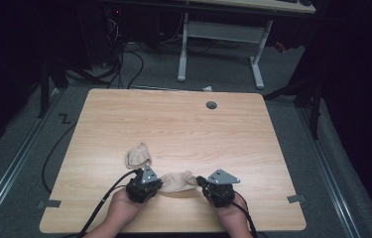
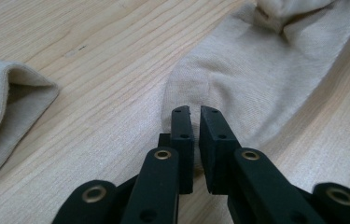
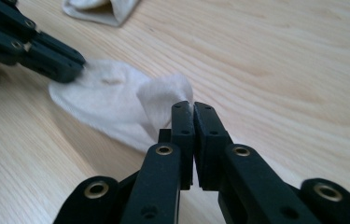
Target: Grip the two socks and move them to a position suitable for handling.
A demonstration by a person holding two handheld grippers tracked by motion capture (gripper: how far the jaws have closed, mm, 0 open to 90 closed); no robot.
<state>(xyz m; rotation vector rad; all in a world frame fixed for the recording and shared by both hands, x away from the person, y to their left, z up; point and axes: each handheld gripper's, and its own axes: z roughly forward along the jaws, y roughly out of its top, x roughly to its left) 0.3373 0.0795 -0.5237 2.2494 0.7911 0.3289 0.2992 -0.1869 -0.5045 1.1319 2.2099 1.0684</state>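
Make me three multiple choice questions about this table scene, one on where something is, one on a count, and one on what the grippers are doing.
1. Where does the second sock lie?
A. Just beyond the left gripper, on the table
B. At the far right corner
C. On the floor

2. How many beige socks are on the table?
A. One
B. Two
C. Four

3. How is the near sock held?
A. Lying untouched
B. By the right gripper alone
C. Pinched at opposite ends by both grippers

Answers: 1 A, the high view shows it just past the left gripper. 2 B, one sock lies between the grippers and one lies beyond. 3 C, each gripper view shows its jaws closed on the fabric.
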